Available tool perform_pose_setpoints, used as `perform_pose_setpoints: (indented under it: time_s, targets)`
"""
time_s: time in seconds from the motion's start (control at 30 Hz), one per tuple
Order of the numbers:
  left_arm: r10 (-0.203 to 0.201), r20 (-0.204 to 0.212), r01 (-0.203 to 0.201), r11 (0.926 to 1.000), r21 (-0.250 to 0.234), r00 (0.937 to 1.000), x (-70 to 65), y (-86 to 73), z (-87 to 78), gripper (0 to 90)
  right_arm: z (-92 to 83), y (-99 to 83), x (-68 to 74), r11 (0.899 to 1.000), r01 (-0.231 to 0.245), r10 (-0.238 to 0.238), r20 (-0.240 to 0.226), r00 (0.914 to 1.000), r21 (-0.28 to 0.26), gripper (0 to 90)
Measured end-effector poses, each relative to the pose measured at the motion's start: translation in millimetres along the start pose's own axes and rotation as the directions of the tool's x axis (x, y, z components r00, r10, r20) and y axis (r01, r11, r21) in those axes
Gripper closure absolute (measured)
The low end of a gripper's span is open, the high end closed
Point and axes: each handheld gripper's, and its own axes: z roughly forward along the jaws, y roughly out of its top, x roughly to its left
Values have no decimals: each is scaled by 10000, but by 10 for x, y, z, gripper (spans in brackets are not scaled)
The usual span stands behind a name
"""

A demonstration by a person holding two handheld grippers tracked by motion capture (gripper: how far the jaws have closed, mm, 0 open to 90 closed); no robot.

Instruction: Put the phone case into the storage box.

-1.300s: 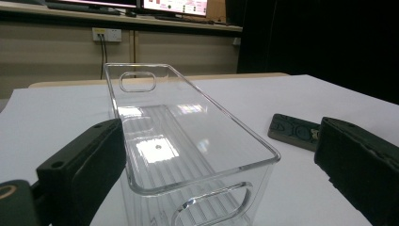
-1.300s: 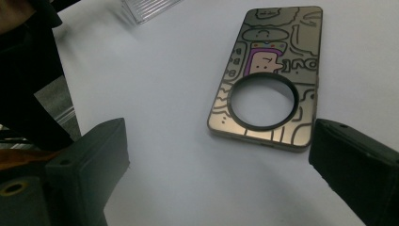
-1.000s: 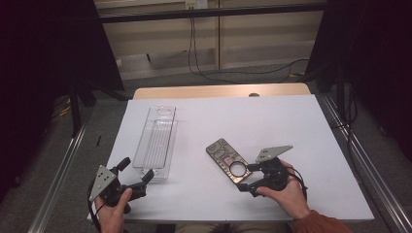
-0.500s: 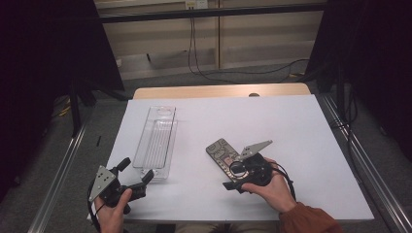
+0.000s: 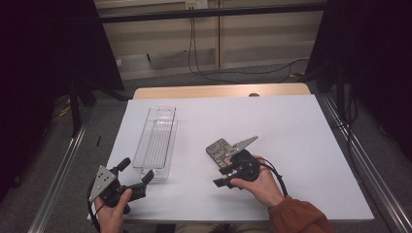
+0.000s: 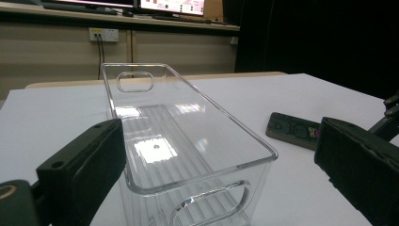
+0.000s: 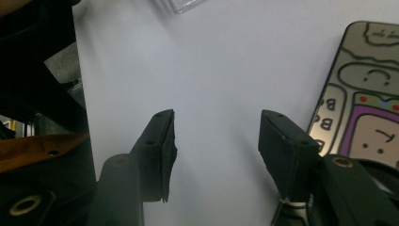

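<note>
A person is working at a white-covered table (image 5: 291, 126), holding a pair of tongs in each hand. The right tongs (image 5: 224, 176) are lying low over the table near its front edge, pointing toward the person's left, and their jaws have just been closing; in the right gripper view the right tongs (image 7: 214, 141) are standing partly apart with nothing but bare white table between the pads. Just beside them, on the far side, a flat dark tablet printed with cartoon figures (image 5: 219, 148) is lying flat on the table, its near part sitting under the tool's body; in the right gripper view the tablet (image 7: 362, 94) is showing to the right of the right-hand pad, outside the jaws. The left tongs (image 5: 136, 174) are waiting near the table's front left corner, jaws spread wide and gripping nothing, aimed at the near end of a clear plastic bin (image 5: 158, 141) standing upright on the table. In the left gripper view the bin (image 6: 188, 141) is sitting between the two black pads without either one touching it, and the tablet (image 6: 294, 129) is lying well off to its right.
</note>
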Motion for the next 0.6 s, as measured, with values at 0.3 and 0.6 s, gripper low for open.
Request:
perform_pose_setpoints:
  time_s: [0.3,0.6]
  targets:
    - [27,-11,-27,10000,3,10000,-5,-1,-3,28,54,-7,-34,9998,82,-80,-126,9999,172,650]
    - [60,-74,-60,10000,21,10000,-8,2,-19,28,139,-11,-21,9970,307,-297,-157,9994,713,835]
